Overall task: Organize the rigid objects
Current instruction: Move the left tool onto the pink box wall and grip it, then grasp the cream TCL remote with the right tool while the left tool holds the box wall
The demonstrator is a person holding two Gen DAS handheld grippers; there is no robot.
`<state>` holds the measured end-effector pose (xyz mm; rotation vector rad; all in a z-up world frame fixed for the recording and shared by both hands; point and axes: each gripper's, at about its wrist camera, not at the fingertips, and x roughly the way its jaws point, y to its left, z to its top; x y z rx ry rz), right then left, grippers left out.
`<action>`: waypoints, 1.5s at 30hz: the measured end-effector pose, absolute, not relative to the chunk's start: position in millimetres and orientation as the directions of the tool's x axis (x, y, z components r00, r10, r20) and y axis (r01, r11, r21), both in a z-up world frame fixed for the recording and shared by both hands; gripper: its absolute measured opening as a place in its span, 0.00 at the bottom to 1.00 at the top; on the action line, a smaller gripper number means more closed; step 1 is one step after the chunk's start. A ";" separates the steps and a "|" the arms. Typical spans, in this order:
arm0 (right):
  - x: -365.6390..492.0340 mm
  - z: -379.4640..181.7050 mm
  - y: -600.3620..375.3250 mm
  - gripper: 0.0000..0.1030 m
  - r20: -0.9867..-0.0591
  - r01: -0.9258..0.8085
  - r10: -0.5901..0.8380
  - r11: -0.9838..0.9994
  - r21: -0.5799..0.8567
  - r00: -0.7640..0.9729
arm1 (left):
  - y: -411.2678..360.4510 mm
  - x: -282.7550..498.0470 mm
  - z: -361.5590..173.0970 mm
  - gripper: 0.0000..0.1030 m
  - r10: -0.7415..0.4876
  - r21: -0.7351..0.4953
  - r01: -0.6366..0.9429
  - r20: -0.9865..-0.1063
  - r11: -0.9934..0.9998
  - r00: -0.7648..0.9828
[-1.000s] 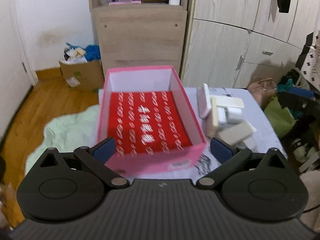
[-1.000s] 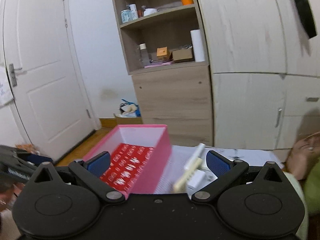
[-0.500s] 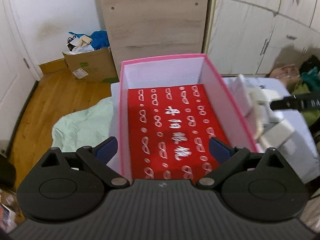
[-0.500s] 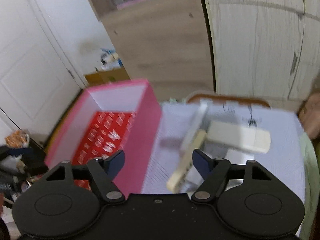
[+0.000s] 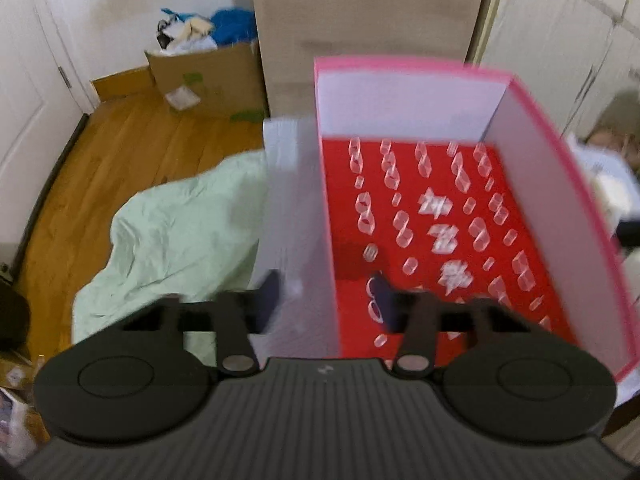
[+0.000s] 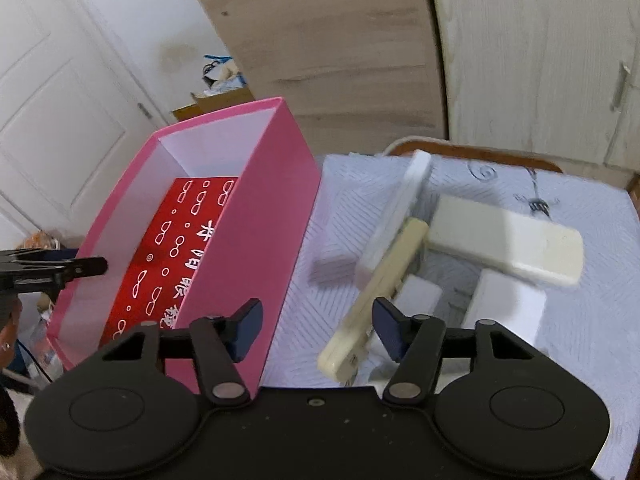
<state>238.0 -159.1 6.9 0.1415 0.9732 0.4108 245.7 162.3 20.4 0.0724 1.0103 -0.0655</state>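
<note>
- Your left gripper [image 5: 326, 306] straddles the left wall of the pink box [image 5: 568, 184], low in the left wrist view: one pad outside, one inside over the red floor. Its jaws have just been closing on that wall; the blur hides whether the pads press yet, so I cannot tell if it is gripped.
- Your right gripper [image 6: 316, 326] stands half spread at the bottom centre of the right wrist view. Its jaws have just been closing too, and the near end of the cream bar [image 6: 376, 300] lies between them, but neither pad looks to be touching it.
- Judging by the box, nothing is sorted yet: its red lining [image 6: 172, 248] shows bare in both views.
- All the blocks lie outside it, on the pale table cover [image 6: 592, 320] in the right half of the right wrist view: the cream bar, a white slat [image 6: 400, 216] leaning against it, a wide cream block [image 6: 508, 240] further right, and white blocks [image 6: 504, 304] under them.
- In your way, I'd say: the pile interlocks, so lifting the cream bar may drag the slat, and the tall pink wall stands just left of it.
- Farther out, a cardboard carton [image 5: 208, 76] at upper left and a green cloth [image 5: 180, 236] on the floor, well clear.
</note>
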 end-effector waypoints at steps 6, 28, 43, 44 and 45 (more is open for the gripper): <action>250.5 3.1 -157.6 0.42 -0.792 -0.262 0.335 0.938 0.228 0.510 | 157.4 252.2 8.7 0.03 -0.018 0.024 0.074 -0.856 0.997 0.516; 240.8 3.2 -142.1 0.33 -0.841 -0.320 0.208 0.946 0.044 0.499 | 164.7 255.4 10.0 0.03 -0.048 -0.034 0.035 -0.832 0.999 0.553; 234.5 9.0 -141.4 0.27 -0.860 -0.379 0.166 0.925 -0.035 0.482 | 159.9 250.5 11.3 0.03 -0.038 -0.023 0.034 -0.825 0.999 0.564; 233.8 9.3 -141.1 0.28 -0.861 -0.398 0.174 0.917 -0.036 0.477 | 160.1 249.8 11.6 0.03 -0.038 -0.022 0.034 -0.825 0.999 0.564; 233.2 9.7 -142.4 0.29 -0.857 -0.420 0.199 0.907 -0.022 0.475 | 160.1 249.4 11.7 0.03 -0.037 -0.021 0.034 -0.825 0.999 0.565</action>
